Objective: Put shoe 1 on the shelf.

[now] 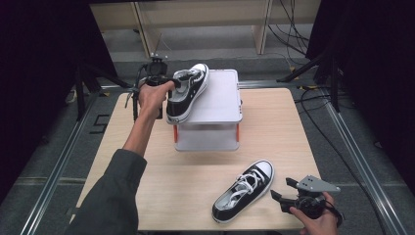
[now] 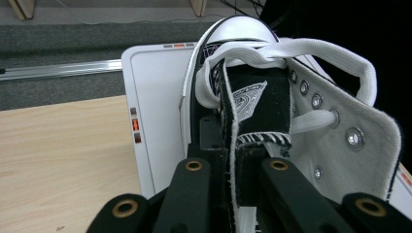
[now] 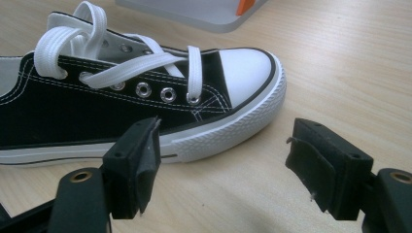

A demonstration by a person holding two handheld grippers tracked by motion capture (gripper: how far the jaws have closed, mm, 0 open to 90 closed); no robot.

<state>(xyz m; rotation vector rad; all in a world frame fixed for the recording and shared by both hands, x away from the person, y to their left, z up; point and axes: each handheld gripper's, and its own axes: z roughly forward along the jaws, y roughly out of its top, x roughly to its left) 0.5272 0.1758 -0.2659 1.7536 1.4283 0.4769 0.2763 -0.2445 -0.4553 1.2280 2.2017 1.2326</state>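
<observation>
Your left gripper (image 1: 169,88) pinches one shoe (image 1: 188,93) onto the white stand (image 1: 220,105); your right gripper (image 1: 284,191) gapes wide beside the second shoe (image 1: 244,191), not yet lifted.

A light wooden table (image 1: 147,186) is seen on a grey floor. At its far middle a white stand (image 1: 215,137) with orange corner pieces is set, and a black-and-white sneaker (image 1: 188,90) is held over the left edge of its flat top. A second sneaker (image 1: 243,190) lies near the right front edge, toe pointing far-right.
</observation>
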